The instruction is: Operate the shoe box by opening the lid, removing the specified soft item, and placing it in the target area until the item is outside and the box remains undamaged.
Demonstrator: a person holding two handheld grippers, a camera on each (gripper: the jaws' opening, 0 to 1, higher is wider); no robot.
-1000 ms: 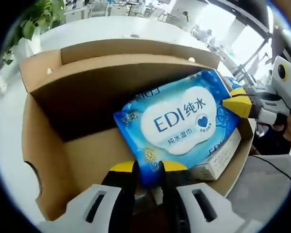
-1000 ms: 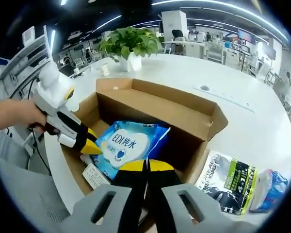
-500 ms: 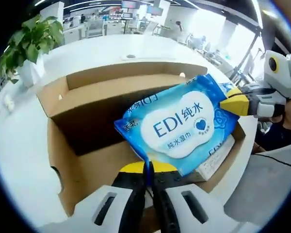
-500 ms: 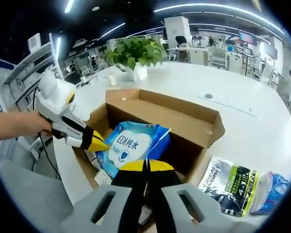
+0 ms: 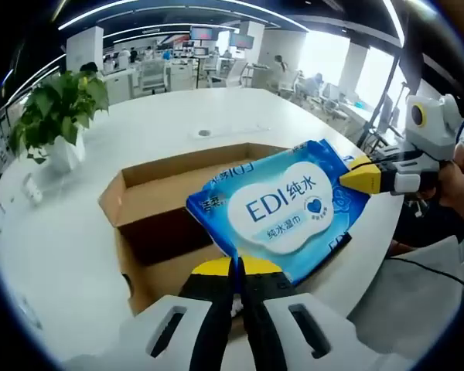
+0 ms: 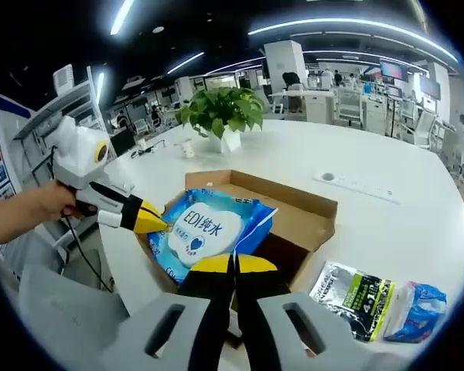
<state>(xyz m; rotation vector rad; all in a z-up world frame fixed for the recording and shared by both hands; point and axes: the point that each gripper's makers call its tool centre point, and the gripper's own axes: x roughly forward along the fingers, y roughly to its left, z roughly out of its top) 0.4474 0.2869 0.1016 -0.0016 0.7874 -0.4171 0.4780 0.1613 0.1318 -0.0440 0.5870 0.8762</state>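
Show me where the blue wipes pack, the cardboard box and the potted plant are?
Wipes pack (image 5: 282,209): left gripper view, on its white label.
Cardboard box (image 5: 151,197): left gripper view, on its far wall.
Potted plant (image 6: 220,112): right gripper view, on its leaves.

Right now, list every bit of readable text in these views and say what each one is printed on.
"EDI 纯水": big blue letters on the wipes pack, held between both grippers.
"纯水湿巾": smaller line under it on the same pack.
"EDI": partly visible on the pack's upper edge.
"4.1": on the dark packet lying on the table; its vertical white lettering is too blurred to read.
The pack's other small print is too small to read.
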